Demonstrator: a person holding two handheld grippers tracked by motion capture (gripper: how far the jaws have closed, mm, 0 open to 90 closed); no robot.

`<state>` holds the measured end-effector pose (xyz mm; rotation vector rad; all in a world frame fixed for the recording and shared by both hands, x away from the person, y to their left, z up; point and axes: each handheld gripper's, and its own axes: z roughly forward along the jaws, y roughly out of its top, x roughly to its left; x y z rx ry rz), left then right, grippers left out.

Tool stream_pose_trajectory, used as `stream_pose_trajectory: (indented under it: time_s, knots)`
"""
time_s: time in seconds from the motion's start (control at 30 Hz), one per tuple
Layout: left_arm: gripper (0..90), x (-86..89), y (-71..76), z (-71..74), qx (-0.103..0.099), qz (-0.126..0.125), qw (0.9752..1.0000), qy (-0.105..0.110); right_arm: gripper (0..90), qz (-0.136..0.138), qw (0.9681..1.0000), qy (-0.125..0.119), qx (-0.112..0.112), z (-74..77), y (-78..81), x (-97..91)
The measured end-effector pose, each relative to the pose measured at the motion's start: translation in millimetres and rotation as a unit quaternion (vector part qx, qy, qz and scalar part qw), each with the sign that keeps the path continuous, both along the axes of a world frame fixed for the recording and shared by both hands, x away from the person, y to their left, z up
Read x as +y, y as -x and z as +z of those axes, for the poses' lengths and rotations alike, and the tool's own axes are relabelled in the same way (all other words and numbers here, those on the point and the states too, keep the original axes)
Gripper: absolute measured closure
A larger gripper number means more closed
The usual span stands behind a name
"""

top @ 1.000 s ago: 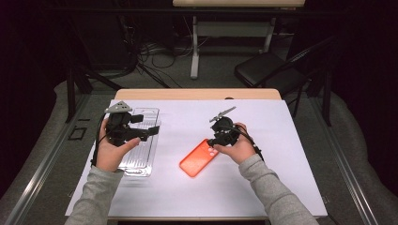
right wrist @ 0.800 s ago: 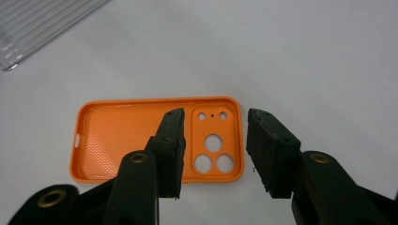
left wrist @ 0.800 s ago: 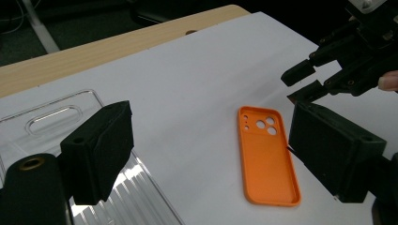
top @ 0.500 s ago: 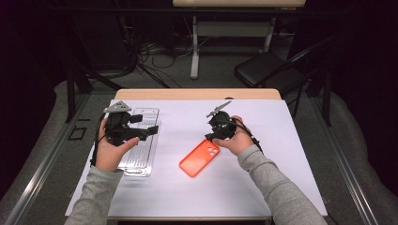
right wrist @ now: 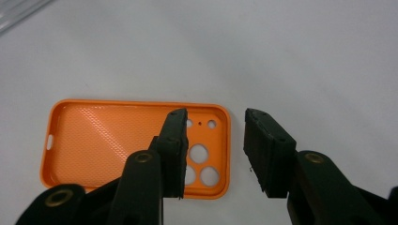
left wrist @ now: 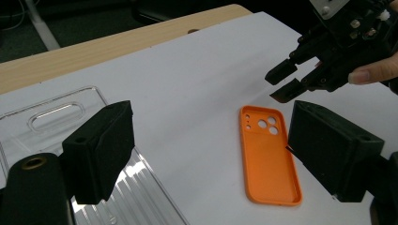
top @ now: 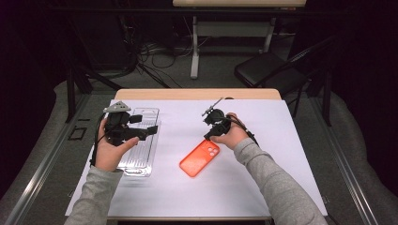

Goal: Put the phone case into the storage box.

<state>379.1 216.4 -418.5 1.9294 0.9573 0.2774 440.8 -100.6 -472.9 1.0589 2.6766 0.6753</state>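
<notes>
Right gripper view puts the orange phone case (right wrist: 117, 140) just under my right gripper (right wrist: 213, 150), jaws part-open, just closing, astride its camera-end rim. Looks light, thin, bendy; I'd pinch that rim. Left gripper (left wrist: 206, 159) gapes wide, empty.

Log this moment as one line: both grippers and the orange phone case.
left gripper: open, above clear tray | right gripper: open, fingers just been closing, nothing between, over camera end | orange phone case: flat, inside up

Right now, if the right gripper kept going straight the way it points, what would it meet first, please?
Most likely the orange phone case: the right gripper points down at its camera-hole end, jaws open with nothing between them. Depth is hard to judge; one jaw may land on the white table cover beside it.
</notes>
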Motion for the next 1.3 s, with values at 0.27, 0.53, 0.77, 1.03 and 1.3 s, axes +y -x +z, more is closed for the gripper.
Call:
stream_pose_trajectory:
  time_s: [0.27, 0.53, 0.77, 1.03, 1.3]
  knots:
    - [14.9, 0.1, -0.6, -1.2, 0.000, 0.001, 1.0000, -0.001, 65.0, 0.001, 0.9988, 0.037, 0.032, -12.6, -9.8, 5.4]
    - [15.0, 0.3, -0.4, -1.1, 0.000, 0.002, 1.0000, -0.001, 68.5, 0.005, 0.9966, 0.065, 0.051, -17.9, -16.6, 8.0]
    - [15.0, 0.3, -0.7, -1.9, 0.001, 0.003, 1.0000, -0.001, 73.2, 0.011, 0.9945, 0.087, 0.058, -25.7, -20.8, 7.9]
    - [15.0, -0.3, -1.0, -2.6, 0.002, 0.002, 1.0000, -0.004, 75.7, 0.013, 0.9938, 0.092, 0.061, -30.6, -24.0, 7.9]
    - [15.0, -0.2, -1.4, -3.2, 0.002, 0.002, 1.0000, -0.004, 77.6, 0.011, 0.9931, 0.095, 0.068, -35.5, -26.8, 7.4]
